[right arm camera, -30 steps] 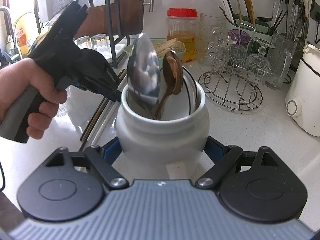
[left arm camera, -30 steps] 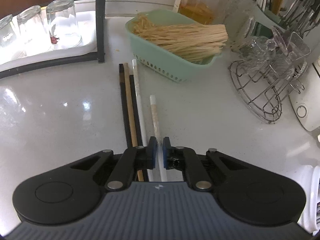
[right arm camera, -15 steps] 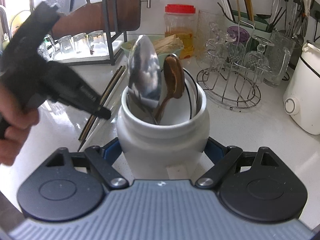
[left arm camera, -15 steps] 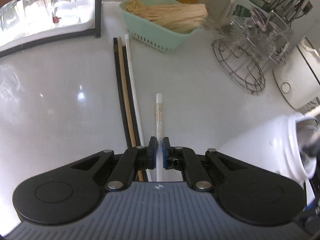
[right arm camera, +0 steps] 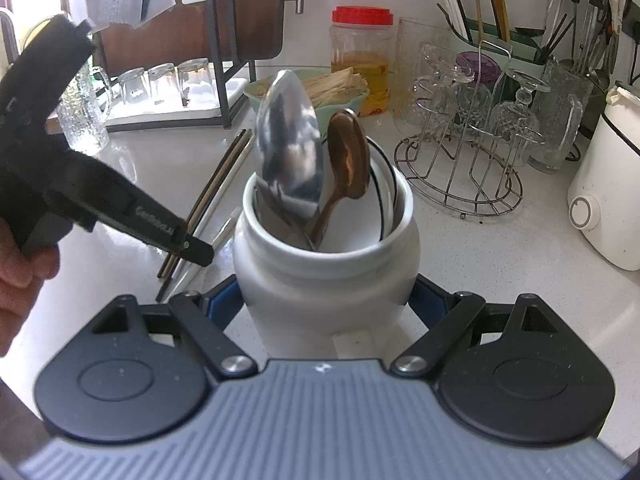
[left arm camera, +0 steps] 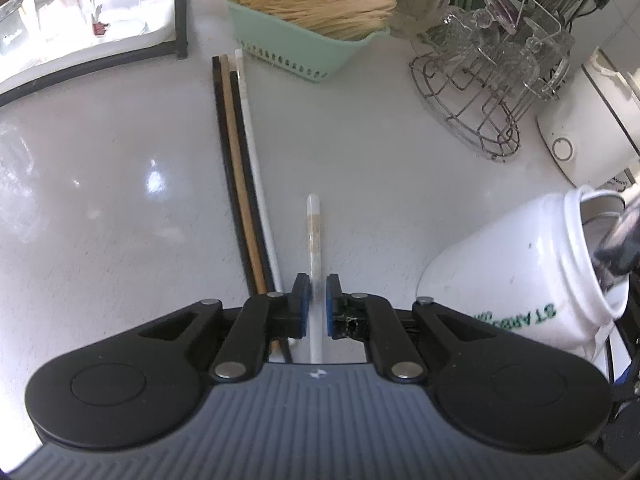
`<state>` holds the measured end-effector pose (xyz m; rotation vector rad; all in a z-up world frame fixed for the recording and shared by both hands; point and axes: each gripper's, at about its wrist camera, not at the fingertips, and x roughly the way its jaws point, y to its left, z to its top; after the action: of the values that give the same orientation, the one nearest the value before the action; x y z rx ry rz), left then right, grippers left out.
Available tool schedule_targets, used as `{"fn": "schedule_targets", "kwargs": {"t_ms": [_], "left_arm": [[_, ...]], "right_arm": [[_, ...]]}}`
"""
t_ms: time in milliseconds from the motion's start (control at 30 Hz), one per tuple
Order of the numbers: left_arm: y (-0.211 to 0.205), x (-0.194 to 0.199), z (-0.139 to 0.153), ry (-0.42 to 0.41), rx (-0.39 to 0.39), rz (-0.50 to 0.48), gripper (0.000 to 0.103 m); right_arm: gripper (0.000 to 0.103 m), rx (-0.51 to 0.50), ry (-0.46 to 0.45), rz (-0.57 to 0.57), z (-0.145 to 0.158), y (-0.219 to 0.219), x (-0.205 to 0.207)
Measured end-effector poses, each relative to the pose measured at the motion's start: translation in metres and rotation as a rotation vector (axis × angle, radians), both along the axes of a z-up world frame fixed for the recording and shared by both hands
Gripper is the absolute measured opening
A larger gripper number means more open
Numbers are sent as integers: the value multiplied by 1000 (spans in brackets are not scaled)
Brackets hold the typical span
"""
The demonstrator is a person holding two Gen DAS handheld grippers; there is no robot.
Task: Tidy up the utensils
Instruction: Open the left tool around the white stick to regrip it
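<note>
My left gripper [left arm camera: 317, 294] is shut on a white chopstick [left arm camera: 312, 236] and holds it above the counter, pointing away from me. Several more chopsticks [left arm camera: 240, 184], black, tan and white, lie side by side on the counter to its left. My right gripper [right arm camera: 326, 306] is shut on a white ceramic utensil jar [right arm camera: 326, 276], which holds a metal spoon [right arm camera: 290, 152], a brown wooden spoon [right arm camera: 348, 164] and white spoons. The jar also shows at the right of the left wrist view [left arm camera: 528, 276]. The left gripper shows at the left of the right wrist view [right arm camera: 196, 250], close to the jar.
A mint basket of wooden sticks [left arm camera: 304, 36] stands behind the chopsticks. A wire rack with glasses [right arm camera: 464, 160] stands right of the jar. A white appliance [right arm camera: 608, 200] is at the far right. Upturned glasses on a tray [left arm camera: 72, 12] sit at the back left.
My left gripper has lifted the white chopstick off the counter and carried it back and right toward the jar. The right gripper and the jar have stayed almost still.
</note>
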<state>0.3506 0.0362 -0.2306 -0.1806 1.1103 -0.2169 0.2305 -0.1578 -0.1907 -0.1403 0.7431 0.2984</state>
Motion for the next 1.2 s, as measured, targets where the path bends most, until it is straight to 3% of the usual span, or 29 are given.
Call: {"fn": "schedule_targets", "kwargs": {"t_ms": [267, 400, 933, 1200], "left_arm": [[-13, 16, 5, -16, 27, -15, 9], [-18, 21, 6, -23, 60, -21, 21], [-35, 37, 4, 23, 191, -82, 21], [-35, 49, 6, 86, 169, -98, 21]], "right_arm": [[90, 3, -5, 8, 0, -1, -3], [90, 5, -9, 14, 0, -2, -5], [90, 13, -19, 29, -1, -6, -7], [90, 17, -22, 22, -1, -6, -8]]}}
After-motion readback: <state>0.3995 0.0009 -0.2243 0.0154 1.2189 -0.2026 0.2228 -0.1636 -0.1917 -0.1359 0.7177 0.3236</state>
